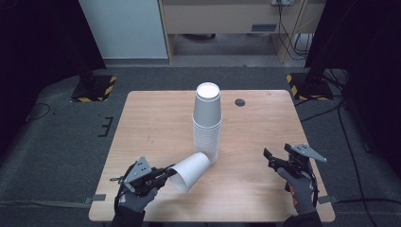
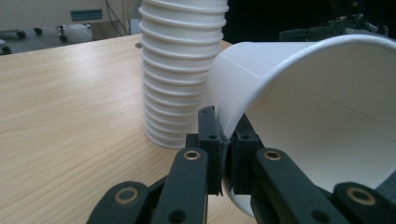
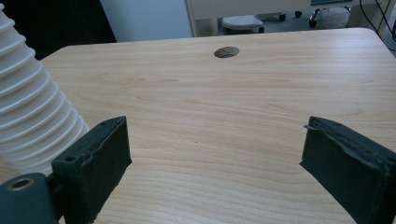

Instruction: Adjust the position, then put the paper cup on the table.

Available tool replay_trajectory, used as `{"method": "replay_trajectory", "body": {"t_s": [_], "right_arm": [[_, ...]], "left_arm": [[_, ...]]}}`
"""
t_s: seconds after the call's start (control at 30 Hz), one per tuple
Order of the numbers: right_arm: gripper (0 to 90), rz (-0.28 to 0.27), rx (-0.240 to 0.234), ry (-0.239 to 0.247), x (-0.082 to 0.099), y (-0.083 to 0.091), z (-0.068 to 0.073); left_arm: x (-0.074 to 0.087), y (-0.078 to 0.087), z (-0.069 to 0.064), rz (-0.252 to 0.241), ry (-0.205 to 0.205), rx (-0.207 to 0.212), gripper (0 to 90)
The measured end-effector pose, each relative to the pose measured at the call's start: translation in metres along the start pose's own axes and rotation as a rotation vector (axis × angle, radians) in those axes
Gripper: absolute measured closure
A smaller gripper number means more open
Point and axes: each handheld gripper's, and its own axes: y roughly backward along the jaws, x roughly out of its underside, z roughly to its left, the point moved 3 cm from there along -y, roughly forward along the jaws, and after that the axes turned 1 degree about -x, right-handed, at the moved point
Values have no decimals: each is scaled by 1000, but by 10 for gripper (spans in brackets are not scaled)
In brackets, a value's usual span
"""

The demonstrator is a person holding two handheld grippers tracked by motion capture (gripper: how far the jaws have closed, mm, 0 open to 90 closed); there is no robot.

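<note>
High view: light wooden surface (image 1: 142, 123), tall stack of white paper cups (image 1: 207, 123) upside down at centre. Single white paper cup (image 1: 190, 171) tipped sideways just beside stack base, near front edge, mouth toward left tongs (image 1: 166, 173). Gloved left hand (image 1: 136, 191) low, pointing right. Right tongs (image 1: 276, 152) front right, well apart from cups.

Left gripper view: tongs pinching cup rim, wall between pads.

Right gripper view: tongs spread, nothing between; round cable hole (image 3: 226, 52) beyond.
</note>
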Motion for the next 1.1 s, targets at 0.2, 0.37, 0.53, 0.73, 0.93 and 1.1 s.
{"method": "replay_trajectory", "body": {"t_s": [0.2, 0.37, 0.53, 0.73, 0.93, 1.1], "right_arm": [[79, 6, -7, 0, 1, -1, 2], [79, 0, -10, -5, -1, 0, 2], [79, 3, -5, -3, 0, -1, 1], [79, 8, -4, -3, 0, -2, 2], [80, 11, -5, 2, 0, -4, 3], [80, 13, -7, 6, 0, -4, 3]], "left_arm": [[5, 17, 11, -15, 24, -41, 854], [8, 26, 19, -14, 42, -69, 854], [9, 32, 30, -20, 74, -130, 854], [8, 36, 46, -21, 120, -211, 854], [2, 35, 65, -1, 167, -270, 854], [-1, 35, 74, 28, 190, -310, 854]]}}
